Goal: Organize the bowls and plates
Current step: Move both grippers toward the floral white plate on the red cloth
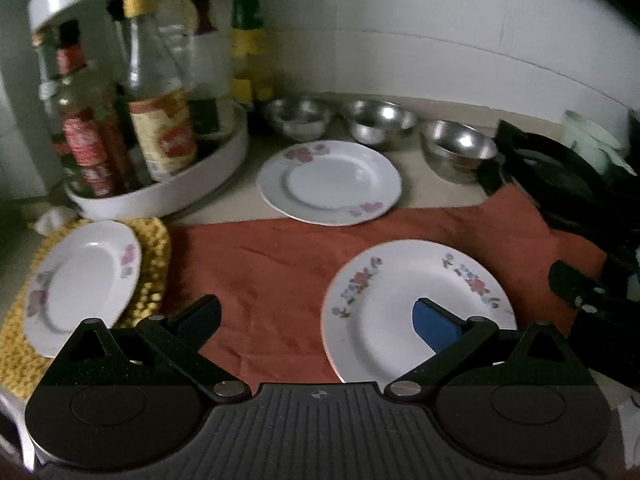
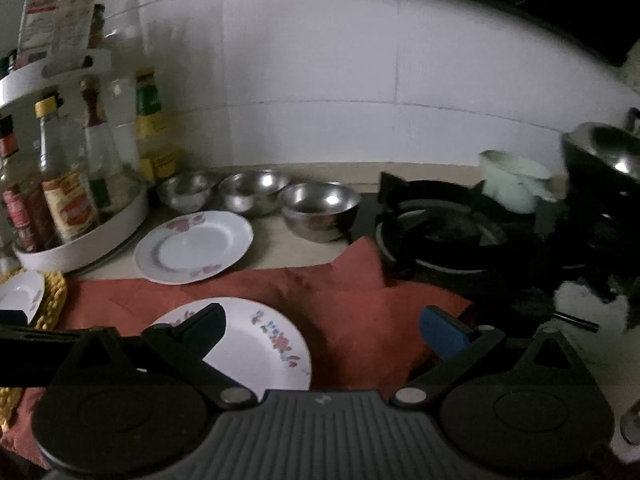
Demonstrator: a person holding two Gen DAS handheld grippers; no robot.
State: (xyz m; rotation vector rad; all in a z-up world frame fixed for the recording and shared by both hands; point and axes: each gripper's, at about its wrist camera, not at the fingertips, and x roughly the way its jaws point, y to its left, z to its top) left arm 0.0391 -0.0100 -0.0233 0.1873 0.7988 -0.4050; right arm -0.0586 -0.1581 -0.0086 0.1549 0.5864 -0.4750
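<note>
Glazed floral plates (image 1: 416,308), likely slippery and breakable, are best pinched at the rim; fingers of both the left gripper (image 1: 316,320) and the right gripper (image 2: 322,330) are spread, empty.

Both views are taken low over the counter, facing the white tiled wall (image 2: 320,80). The left view is set further left. The three shiny metal bowls (image 1: 376,122) and the rust-red cloth (image 2: 360,300) ahead are shared.

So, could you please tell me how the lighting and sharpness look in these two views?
Left wrist view: dim, with the bottles smeared by blur and glints on the steel bowls. Right wrist view: darker, the stove nearly black, wall tile lines bowed by the fisheye.
</note>
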